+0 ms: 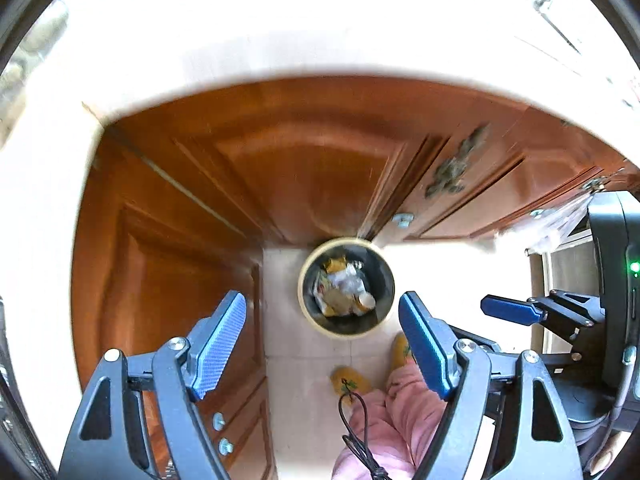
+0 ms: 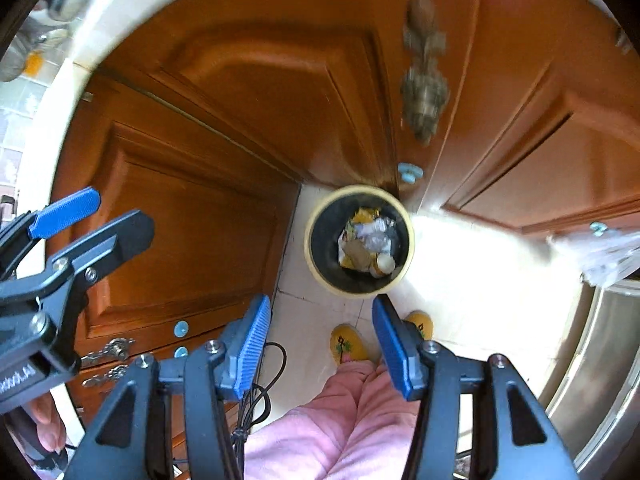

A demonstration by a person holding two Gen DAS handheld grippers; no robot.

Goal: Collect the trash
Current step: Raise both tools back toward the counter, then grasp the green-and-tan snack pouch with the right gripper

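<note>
Trash bin (image 1: 346, 287) on floor in cabinet corner, trash (image 1: 343, 290) inside. Left gripper (image 1: 322, 344) and right gripper (image 2: 322, 346): jaws open, empty, both high above bin. Risk: dangling cable (image 1: 356, 432) snagging on the jaws or the person's legs.

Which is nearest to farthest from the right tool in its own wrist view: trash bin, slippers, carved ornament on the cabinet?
From the right tool, which is open and empty:
1. Slippers, on the floor directly below the fingertips.
2. Trash bin, just ahead on the floor, against the cabinet corner, with trash inside.
3. Carved ornament, high on the cabinet front, beyond the bin.
</note>
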